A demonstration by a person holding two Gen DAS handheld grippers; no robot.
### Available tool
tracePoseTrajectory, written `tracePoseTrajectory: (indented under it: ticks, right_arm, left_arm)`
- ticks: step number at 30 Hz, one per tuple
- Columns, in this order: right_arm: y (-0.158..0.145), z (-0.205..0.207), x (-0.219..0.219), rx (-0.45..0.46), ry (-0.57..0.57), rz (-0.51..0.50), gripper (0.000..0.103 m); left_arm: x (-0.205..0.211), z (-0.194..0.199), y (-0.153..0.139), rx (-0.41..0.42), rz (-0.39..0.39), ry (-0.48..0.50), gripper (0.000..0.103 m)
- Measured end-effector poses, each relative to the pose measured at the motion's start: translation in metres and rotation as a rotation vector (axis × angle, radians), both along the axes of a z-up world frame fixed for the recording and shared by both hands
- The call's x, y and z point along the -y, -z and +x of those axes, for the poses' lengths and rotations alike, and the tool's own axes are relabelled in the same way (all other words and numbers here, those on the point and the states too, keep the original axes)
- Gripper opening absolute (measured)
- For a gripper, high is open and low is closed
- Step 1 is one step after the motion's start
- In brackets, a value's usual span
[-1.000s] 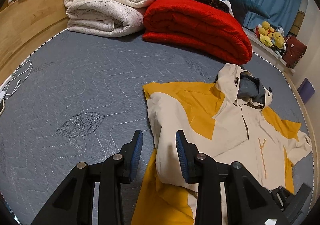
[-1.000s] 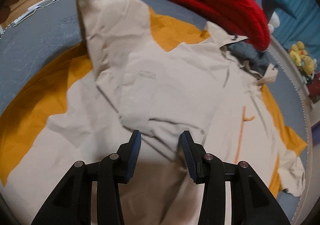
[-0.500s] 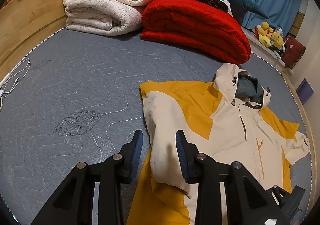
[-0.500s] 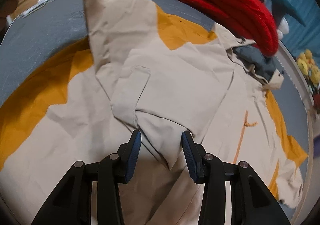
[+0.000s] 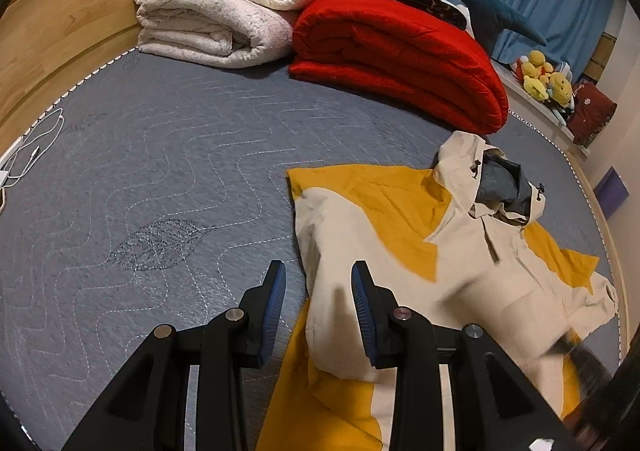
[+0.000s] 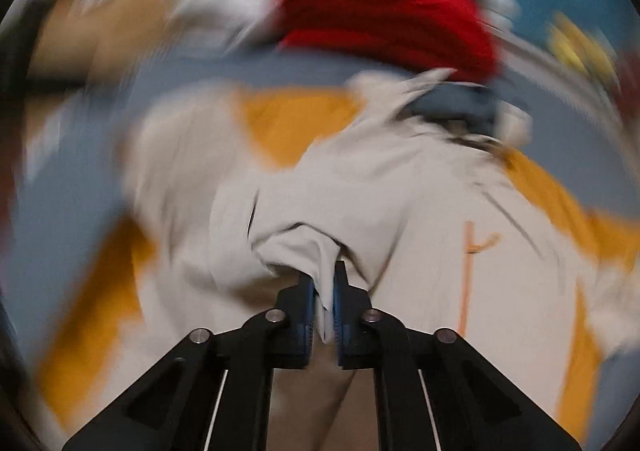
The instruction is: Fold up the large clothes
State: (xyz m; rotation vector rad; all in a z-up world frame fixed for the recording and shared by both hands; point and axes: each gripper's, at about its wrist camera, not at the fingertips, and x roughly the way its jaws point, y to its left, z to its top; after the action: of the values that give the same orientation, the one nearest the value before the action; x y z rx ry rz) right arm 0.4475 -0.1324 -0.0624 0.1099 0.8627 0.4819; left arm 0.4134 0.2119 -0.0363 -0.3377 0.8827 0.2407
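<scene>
A cream and mustard hooded jacket [image 5: 400, 243] lies face up on the grey quilted mattress [image 5: 160, 171], with its near sleeve folded across the chest. My left gripper [image 5: 318, 271] hovers open over the jacket's left edge, and nothing is pinched between its blue pads. In the right wrist view, which is heavily blurred, my right gripper [image 6: 324, 275] is shut on a bunched fold of the cream sleeve [image 6: 296, 247]. That fold rises off the jacket [image 6: 420, 191] into the jaws.
A folded red blanket [image 5: 400, 55] and rolled white blankets [image 5: 216, 19] sit at the head of the mattress. Plush toys [image 5: 544, 79] rest on the far right ledge. A white cable [image 5: 36, 143] lies at the left edge beside the wooden frame [image 5: 60, 31].
The right gripper closed on the folded sleeve cloth and swung up and sideways while rolling, which blurs its view. The left gripper stayed in place, still open.
</scene>
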Motion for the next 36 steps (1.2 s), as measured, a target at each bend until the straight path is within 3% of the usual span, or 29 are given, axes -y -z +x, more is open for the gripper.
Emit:
tracePoseTrajectory:
  ticks: [3, 4, 6, 14, 16, 19, 21, 22, 23, 28, 31, 34, 36]
  right_arm:
    - [0.026, 0.023, 0.088, -0.187, 0.348, 0.321, 0.007]
    - [0.042, 0.025, 0.106, -0.258, 0.412, 0.363, 0.007]
    - [0.058, 0.024, 0.121, -0.316, 0.49, 0.338, 0.007]
    - [0.077, 0.029, 0.124, -0.41, 0.509, 0.375, 0.013]
    - [0.087, 0.035, 0.128, -0.464, 0.519, 0.372, 0.022]
    - [0.107, 0.035, 0.138, -0.537, 0.55, 0.438, 0.024]
    - [0.1, 0.037, 0.139, -0.503, 0.539, 0.438, 0.019]
    - [0.09, 0.039, 0.135, -0.453, 0.51, 0.43, 0.007]
    - [0.074, 0.041, 0.13, -0.387, 0.466, 0.421, 0.007]
    - [-0.034, 0.026, 0.099, 0.046, 0.151, 0.479, 0.005]
    - [-0.083, 0.003, 0.11, 0.277, 0.106, 0.521, 0.005]
    - [-0.086, 0.0, 0.132, 0.311, 0.212, 0.485, 0.005]
    - [-0.059, 0.015, 0.142, 0.195, 0.346, 0.362, 0.005]
  left_arm:
    - [0.005, 0.002, 0.005, -0.018, -0.002, 0.021, 0.031]
    - [0.008, 0.004, 0.008, -0.029, -0.006, 0.035, 0.031]
    - [0.014, 0.008, 0.015, -0.054, -0.026, 0.073, 0.031]
    - [0.032, 0.015, 0.031, -0.104, -0.034, 0.127, 0.031]
    - [0.033, 0.015, 0.032, -0.109, -0.032, 0.132, 0.031]
    - [0.034, 0.015, 0.033, -0.112, -0.024, 0.135, 0.031]
    - [0.031, 0.015, 0.032, -0.103, -0.019, 0.114, 0.031]
    - [0.028, 0.014, 0.03, -0.094, -0.017, 0.1, 0.031]
    - [0.026, 0.014, 0.029, -0.085, -0.014, 0.088, 0.031]
    - [0.017, 0.011, 0.023, -0.052, -0.022, 0.062, 0.031]
    - [0.02, 0.013, 0.024, -0.054, -0.034, 0.086, 0.031]
    - [0.032, 0.019, 0.038, -0.095, -0.059, 0.158, 0.032]
    - [0.041, 0.023, 0.056, -0.152, -0.066, 0.194, 0.033]
